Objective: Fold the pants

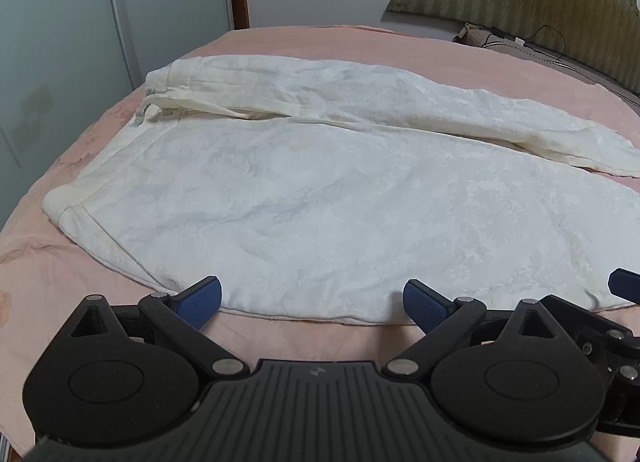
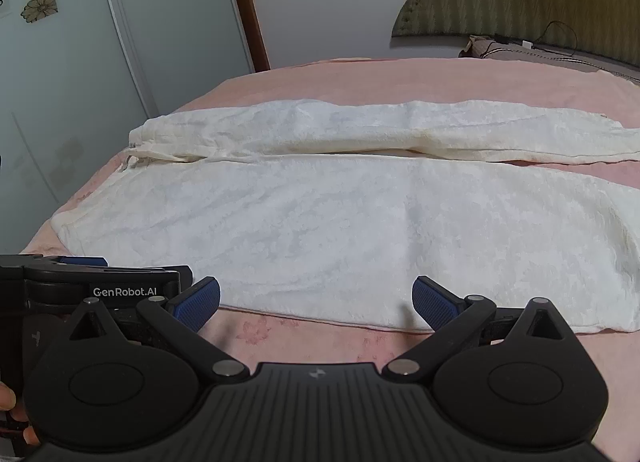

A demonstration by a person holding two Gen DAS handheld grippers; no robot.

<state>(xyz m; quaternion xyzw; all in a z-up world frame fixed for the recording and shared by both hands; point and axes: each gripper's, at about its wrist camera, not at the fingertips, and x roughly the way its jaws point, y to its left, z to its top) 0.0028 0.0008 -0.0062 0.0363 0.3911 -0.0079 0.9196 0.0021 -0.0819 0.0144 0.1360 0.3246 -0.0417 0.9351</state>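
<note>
**Both claws spread at the near hem; a thin bite or a caught bedsheet is the risk**

The white pants (image 1: pixel 320 181) lie flat across the pink bedsheet (image 1: pixel 280 338), waistband (image 1: pixel 160 89) to the left, the legs running right, the far leg lying alongside the near one with a seam-like gap between them. The left claw (image 1: pixel 312 302) hangs over the near edge of the near leg, fingers spread wide with nothing between them; the right claw (image 2: pixel 316 300) sits just beside it, equally spread and empty.

Likely troubles: closing low on this edge could pinch the bedsheet along with the fabric and drag it up; catching only the top layer would let the leg peel apart; uneven lifts by the two claws would skew the fold, and the soft, plush cloth may slump.

No containers are in view, so nothing is held in any.
</note>
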